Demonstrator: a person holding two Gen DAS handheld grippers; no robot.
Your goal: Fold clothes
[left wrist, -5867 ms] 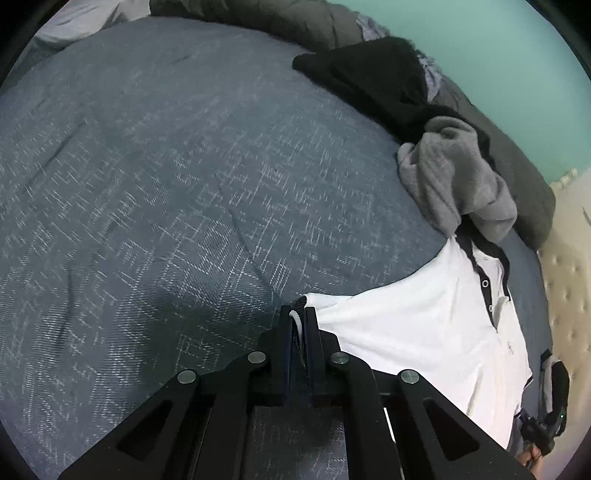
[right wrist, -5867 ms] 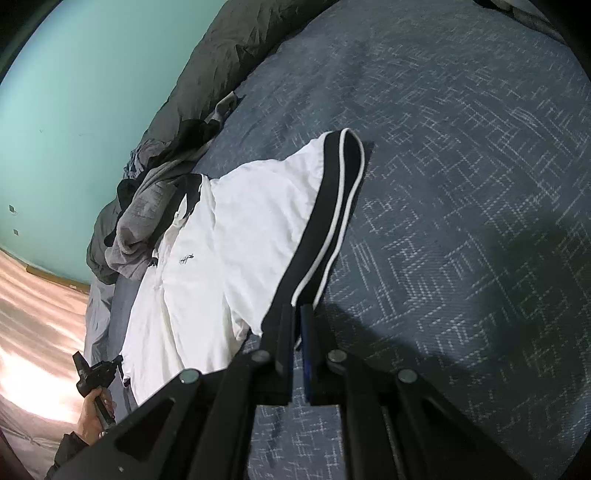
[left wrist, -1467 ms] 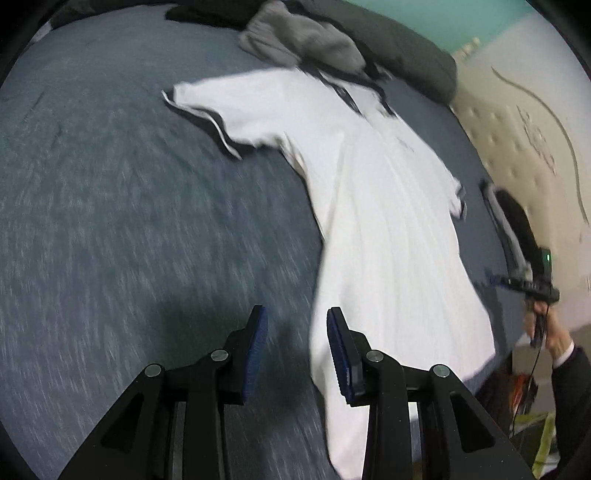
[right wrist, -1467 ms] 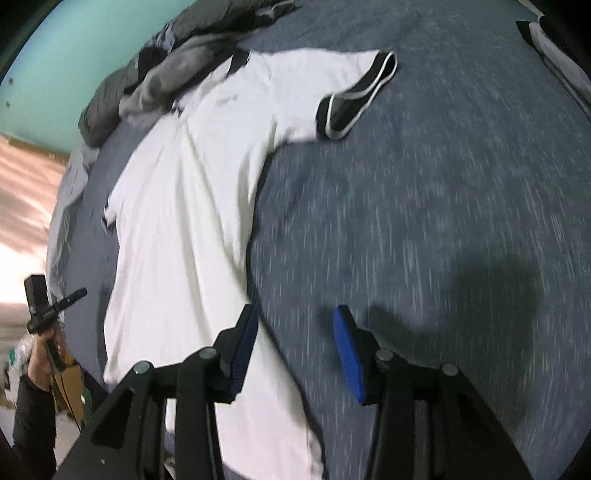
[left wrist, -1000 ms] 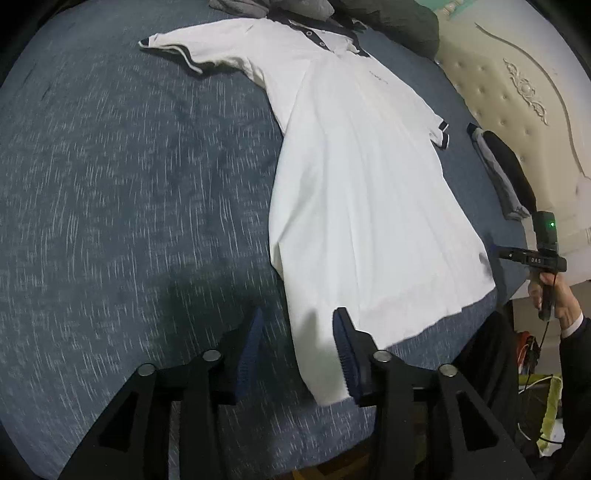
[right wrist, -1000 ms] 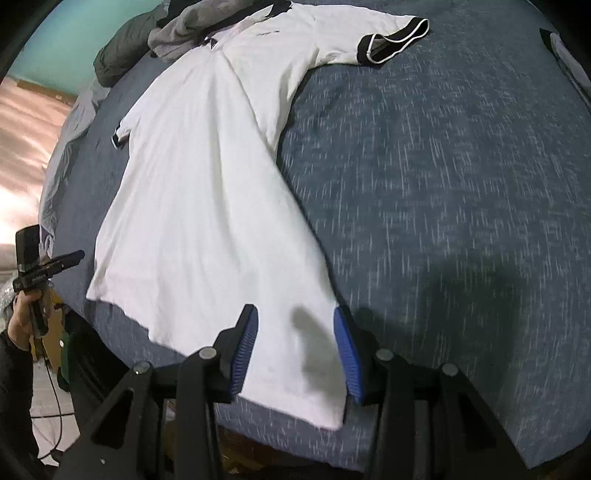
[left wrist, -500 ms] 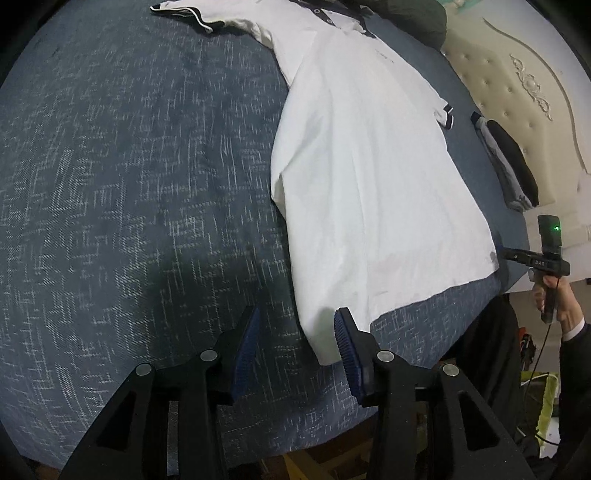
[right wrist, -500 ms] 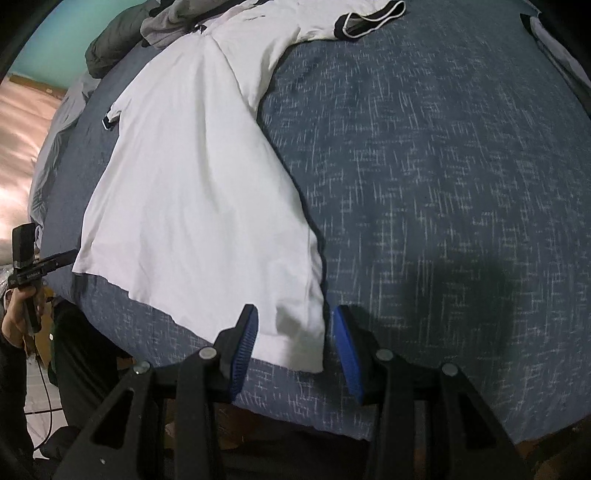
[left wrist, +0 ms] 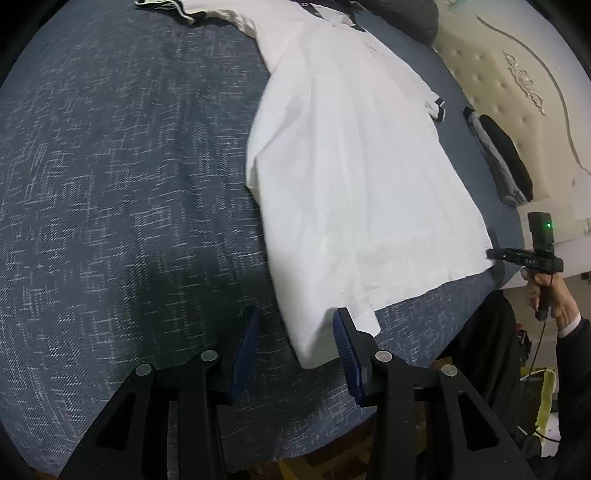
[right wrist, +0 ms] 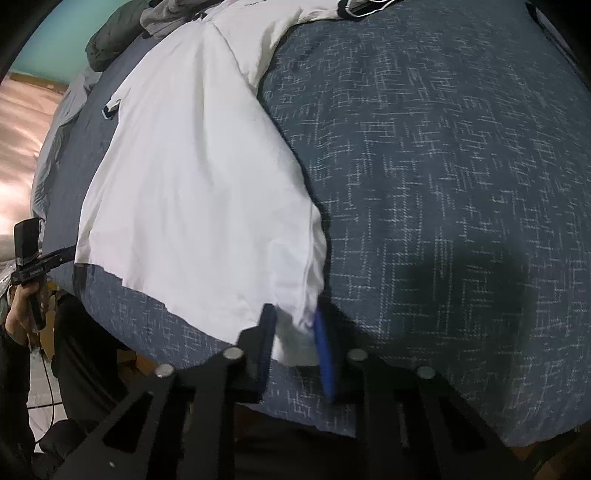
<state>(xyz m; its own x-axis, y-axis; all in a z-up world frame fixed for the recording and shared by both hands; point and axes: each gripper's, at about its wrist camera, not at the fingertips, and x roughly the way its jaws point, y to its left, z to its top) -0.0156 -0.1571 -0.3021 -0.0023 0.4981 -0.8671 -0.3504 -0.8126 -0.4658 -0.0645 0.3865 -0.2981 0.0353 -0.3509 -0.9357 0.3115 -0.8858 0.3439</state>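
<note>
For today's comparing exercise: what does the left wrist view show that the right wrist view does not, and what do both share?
Only the left wrist view shows the cream padded headboard and a dark folded garment beside it. Only the right wrist view shows the teal wall and a grey pile of clothes. Both show the white shirt spread flat on the blue bedcover, with a bottom corner between each claw's fingers.

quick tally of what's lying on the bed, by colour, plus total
White: 1, the polo shirt with dark trim, spread flat.
Grey: 1, the crumpled garment by the collar.
Black and grey: 1, the folded item near the headboard.
Dark olive-grey: 1, the bundled bedding at the far edge.
Total: 4
</note>
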